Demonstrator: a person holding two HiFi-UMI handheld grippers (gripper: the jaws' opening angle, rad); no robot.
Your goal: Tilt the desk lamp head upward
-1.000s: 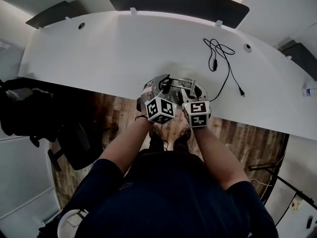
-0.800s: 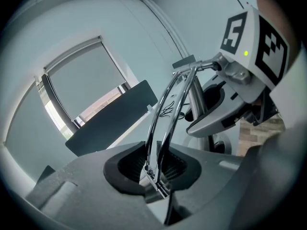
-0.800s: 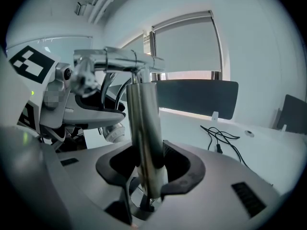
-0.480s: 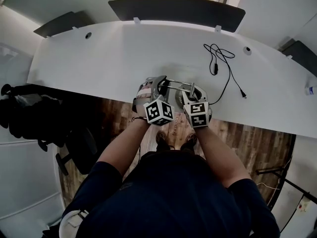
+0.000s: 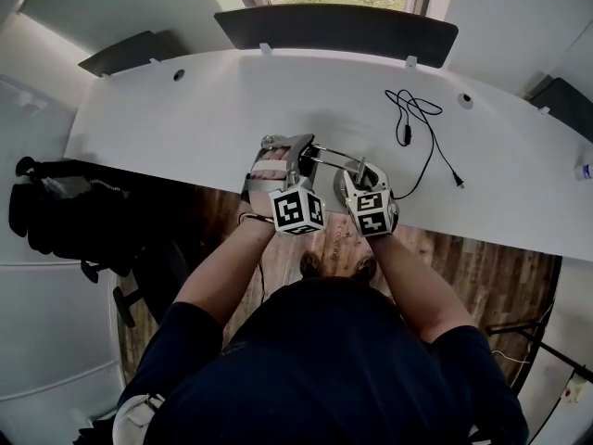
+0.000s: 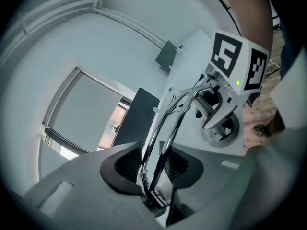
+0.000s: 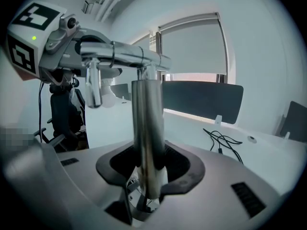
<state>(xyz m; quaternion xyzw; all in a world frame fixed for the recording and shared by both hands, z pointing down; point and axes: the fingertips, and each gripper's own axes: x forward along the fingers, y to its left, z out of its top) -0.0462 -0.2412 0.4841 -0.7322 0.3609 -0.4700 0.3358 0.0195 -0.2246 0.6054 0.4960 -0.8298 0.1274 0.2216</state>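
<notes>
My right gripper is clamped on the post of the desk lamp, pinning it steady at the desk's near edge. My left gripper pinches the arm rods, jaws just been opening, to lever the head up.

l gripper, r gripper at lamp

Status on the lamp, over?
Left gripper on lamp arm, jaws just opened wider. Right gripper clamps lamp post. Black cable lies clear.
</notes>
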